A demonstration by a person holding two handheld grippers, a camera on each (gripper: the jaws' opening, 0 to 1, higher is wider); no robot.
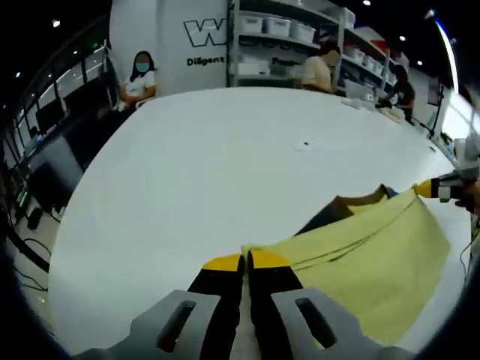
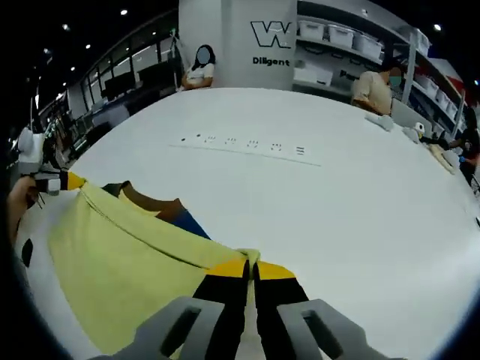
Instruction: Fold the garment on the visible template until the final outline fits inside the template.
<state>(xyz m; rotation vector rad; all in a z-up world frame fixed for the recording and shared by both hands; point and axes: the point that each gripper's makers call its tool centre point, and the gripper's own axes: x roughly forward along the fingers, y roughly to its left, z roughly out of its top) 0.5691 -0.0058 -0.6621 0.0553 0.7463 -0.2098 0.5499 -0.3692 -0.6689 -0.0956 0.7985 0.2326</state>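
Note:
A pale yellow garment (image 1: 367,259) with a dark blue and brown collar part (image 1: 352,206) lies on the white table (image 1: 225,157). My left gripper (image 1: 246,262) is shut on one corner of the garment, its yellow-tipped jaws pressed together. The right gripper (image 1: 435,189) comes in from the right, holding the far corner. In the right gripper view, my right gripper (image 2: 250,268) is shut on a corner of the yellow garment (image 2: 112,255). The left gripper (image 2: 64,180) holds the opposite corner at the left edge. The fabric is stretched between both.
Small printed marks (image 2: 247,144) run in a row across the table. People sit at the table's far side (image 1: 139,75) (image 2: 373,86). Shelves with white bins (image 1: 277,30) stand behind. A dark floor with cables lies left of the table edge (image 1: 30,225).

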